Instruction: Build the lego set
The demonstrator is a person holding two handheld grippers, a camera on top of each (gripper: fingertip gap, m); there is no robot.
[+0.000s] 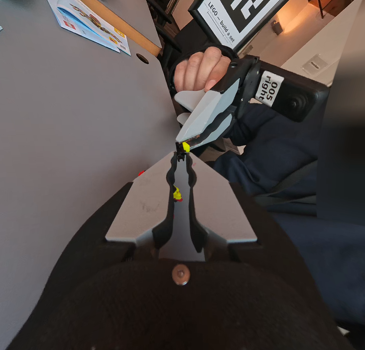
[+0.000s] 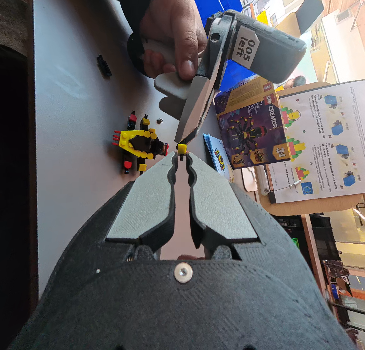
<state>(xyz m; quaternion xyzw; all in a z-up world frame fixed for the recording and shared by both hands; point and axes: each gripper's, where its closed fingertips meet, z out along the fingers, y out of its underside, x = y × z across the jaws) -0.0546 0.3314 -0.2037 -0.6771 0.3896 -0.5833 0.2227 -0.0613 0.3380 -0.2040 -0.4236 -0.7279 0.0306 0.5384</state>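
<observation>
Above grey table [image 2: 79, 64], left gripper [image 1: 180, 159] and right gripper [image 2: 180, 157] both pinch one yellow-black piece [image 2: 181, 150] between their tips.

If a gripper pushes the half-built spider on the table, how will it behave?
The half-built spider lies flat on the table, so it would probably slide, not roll. Its thin black legs with red and yellow tips stick out sideways; they may swing or snap off. It looks small and light.

We see the model [image 2: 141, 146] lying on the worktop [image 2: 79, 103], the box [image 2: 252, 127] standing behind the booklet [image 2: 219, 159].
</observation>
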